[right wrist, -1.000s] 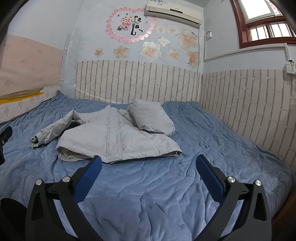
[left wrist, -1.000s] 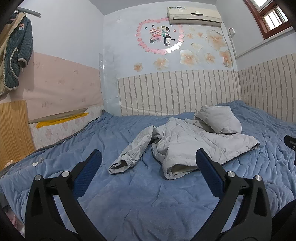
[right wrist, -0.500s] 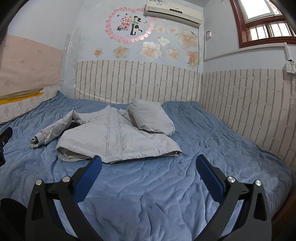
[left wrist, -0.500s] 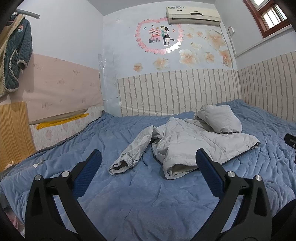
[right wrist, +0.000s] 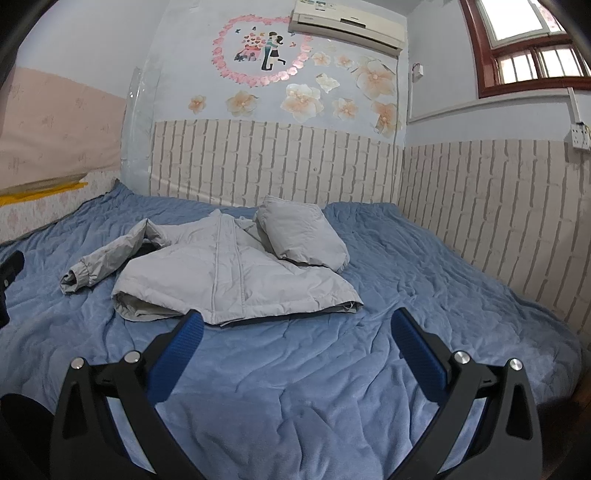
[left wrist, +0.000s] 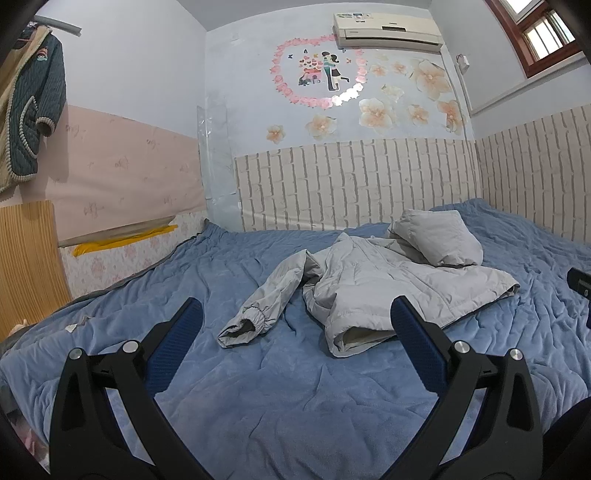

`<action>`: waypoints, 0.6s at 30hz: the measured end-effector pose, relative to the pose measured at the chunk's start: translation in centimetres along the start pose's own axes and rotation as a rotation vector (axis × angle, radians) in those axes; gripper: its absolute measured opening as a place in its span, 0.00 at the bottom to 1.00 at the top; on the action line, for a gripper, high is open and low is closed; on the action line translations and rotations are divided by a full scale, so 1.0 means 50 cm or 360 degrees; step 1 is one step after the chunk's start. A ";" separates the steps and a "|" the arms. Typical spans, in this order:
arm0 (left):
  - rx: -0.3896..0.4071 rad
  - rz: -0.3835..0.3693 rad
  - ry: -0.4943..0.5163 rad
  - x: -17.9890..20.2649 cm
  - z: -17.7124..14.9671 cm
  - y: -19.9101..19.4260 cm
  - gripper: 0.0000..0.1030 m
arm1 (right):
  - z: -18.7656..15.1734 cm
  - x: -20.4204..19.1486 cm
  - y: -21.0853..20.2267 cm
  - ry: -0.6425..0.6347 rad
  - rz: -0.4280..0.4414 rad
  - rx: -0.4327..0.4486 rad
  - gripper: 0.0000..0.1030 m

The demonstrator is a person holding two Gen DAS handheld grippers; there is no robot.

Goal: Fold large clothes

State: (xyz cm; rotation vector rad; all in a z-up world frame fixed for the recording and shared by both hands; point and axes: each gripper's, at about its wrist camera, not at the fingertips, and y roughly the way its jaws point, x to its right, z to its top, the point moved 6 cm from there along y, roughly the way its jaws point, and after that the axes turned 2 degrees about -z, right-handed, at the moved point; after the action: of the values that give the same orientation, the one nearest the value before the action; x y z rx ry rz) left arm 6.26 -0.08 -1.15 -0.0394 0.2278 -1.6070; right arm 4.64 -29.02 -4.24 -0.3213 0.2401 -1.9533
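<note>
Lying crumpled on the blue bed [left wrist: 280,406], the grey jacket [left wrist: 399,288] sits ahead of both grippers, touched by neither. In the left wrist view it lies from about 12 to 1 o'clock of the left gripper [left wrist: 295,325]; one sleeve [left wrist: 258,310] trails toward 11 o'clock, its cuff resting on the bedcover between the two blue finger pads [left wrist: 173,354]. The jacket's near hem, rolled over on itself, shows just past the right-hand finger. Its hood [left wrist: 439,240] lies puffed up at the far end, toward the brick-pattern wall [left wrist: 351,184].

In the right wrist view the jacket [right wrist: 229,269] lies at about 11 o'clock of the right gripper [right wrist: 295,328], its near hem just beyond the tip of the left-hand finger pad [right wrist: 177,354]; the sleeve [right wrist: 107,258] stretches away toward 10 o'clock and the hood [right wrist: 303,236] sits at 12 o'clock.

Both grippers have their fingers spread wide apart and hold nothing; only bare bedcover shows between them. A dark edge of the other gripper shows at the side of each view.

An air conditioner [left wrist: 388,29] hangs high on the far wall, and a dark green garment [left wrist: 26,110] hangs at 10 o'clock in the left view.
</note>
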 end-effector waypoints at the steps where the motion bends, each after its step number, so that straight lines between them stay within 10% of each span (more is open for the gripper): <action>1: -0.0002 0.0000 -0.0002 0.001 0.000 0.001 0.97 | 0.000 0.000 0.000 -0.0002 -0.0001 0.0001 0.98; 18: 0.0005 0.0004 0.0013 0.002 0.001 -0.005 0.97 | 0.002 0.004 -0.001 0.0026 0.0002 -0.0005 0.98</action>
State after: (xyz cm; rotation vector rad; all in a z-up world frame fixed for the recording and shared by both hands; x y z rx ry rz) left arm 6.04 -0.18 -1.08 -0.0301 0.2317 -1.6055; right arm 4.56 -29.17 -4.08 -0.3075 0.2539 -1.9550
